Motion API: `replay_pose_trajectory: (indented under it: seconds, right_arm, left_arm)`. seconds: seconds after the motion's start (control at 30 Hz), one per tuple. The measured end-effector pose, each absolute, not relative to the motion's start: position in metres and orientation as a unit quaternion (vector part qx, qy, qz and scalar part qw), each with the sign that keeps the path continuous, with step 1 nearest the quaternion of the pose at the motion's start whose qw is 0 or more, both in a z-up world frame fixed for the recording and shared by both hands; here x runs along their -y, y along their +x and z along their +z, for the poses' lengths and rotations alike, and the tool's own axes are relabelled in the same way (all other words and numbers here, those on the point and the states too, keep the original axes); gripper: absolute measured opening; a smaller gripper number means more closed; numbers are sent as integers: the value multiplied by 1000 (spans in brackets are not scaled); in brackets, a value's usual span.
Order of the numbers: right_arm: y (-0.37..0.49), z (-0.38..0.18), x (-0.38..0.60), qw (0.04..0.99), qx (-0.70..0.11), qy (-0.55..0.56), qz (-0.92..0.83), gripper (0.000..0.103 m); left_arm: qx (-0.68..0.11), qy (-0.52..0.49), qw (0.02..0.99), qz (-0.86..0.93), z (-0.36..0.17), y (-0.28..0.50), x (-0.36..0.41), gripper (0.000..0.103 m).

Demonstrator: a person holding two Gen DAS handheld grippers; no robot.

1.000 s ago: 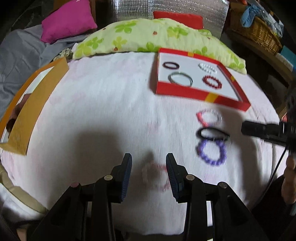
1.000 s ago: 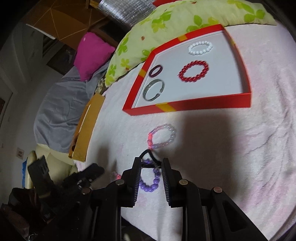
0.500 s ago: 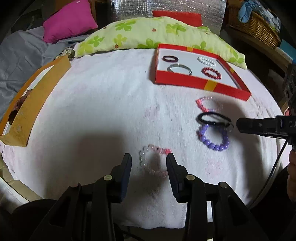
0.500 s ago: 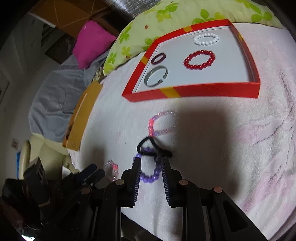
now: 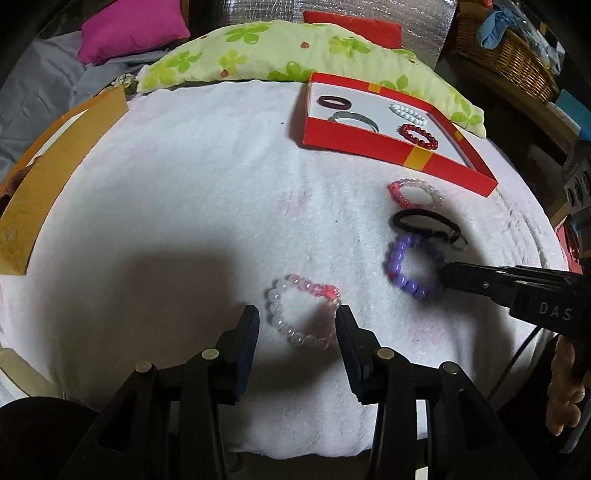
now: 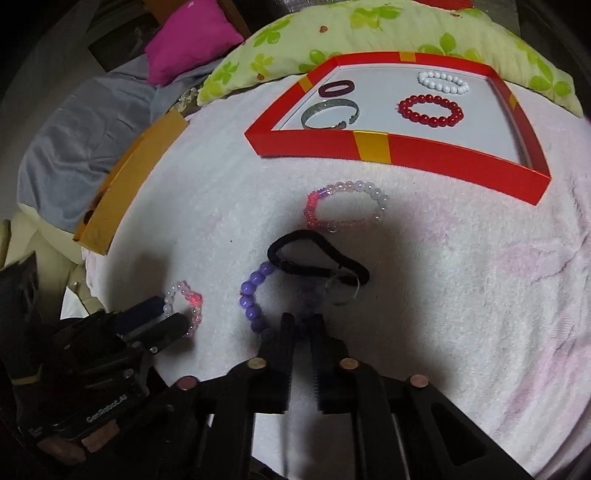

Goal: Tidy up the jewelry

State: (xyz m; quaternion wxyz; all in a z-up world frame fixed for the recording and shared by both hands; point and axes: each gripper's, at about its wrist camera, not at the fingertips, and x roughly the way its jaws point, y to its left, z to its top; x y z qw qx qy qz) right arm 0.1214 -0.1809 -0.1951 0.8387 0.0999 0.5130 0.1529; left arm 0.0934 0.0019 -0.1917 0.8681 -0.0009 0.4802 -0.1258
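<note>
both grippers work low over the near edge of the white fluffy towel that covers the surface. right gripper has just been closing and now has its black ribbed fingers pinched on the near side of the purple round-bead bracelet, whose beads there blur between the pads. left gripper stands part open with its blue-padded fingers either side of the pale pink and clear bead bracelet, which lies flat on the towel between them; whether the pads touch it cannot be told. just beyond the purple bracelet, and overlapping its far side, lies a black elastic hair tie with a small silver ring at its right end. farther out, near the red tray's front wall, rests a pink-to-white bead bracelet. the shallow red cardboard tray with yellow stripes sits toward the far right corner of the towel and holds a silver open cuff bangle, a dark maroon band, a glossy red bead bracelet and a white bead bracelet. at the left edge lies an orange cardboard box lid. behind the far edge stretch a green floral pillow and a magenta cushion.
</note>
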Motion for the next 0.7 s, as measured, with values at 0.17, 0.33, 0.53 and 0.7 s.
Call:
replay_pose_trajectory:
  seconds: [0.17, 0.33, 0.53, 0.7]
  right_arm:
    - [116, -190, 204, 842, -508, 119, 137, 10]
    - [112, -188, 218, 842, -507, 138, 124, 10]
    - [109, -190, 218, 846, -504, 149, 88, 10]
    - [104, -187, 245, 850, -495, 170, 55, 10]
  left_arm:
    - [-480, -1, 867, -134, -192, 93, 2, 44]
    - [-473, 18, 870, -137, -195, 92, 6, 45]
    - [-452, 71, 879, -135, -197, 89, 21, 45]
    - [-434, 84, 886, -138, -193, 93, 29, 19]
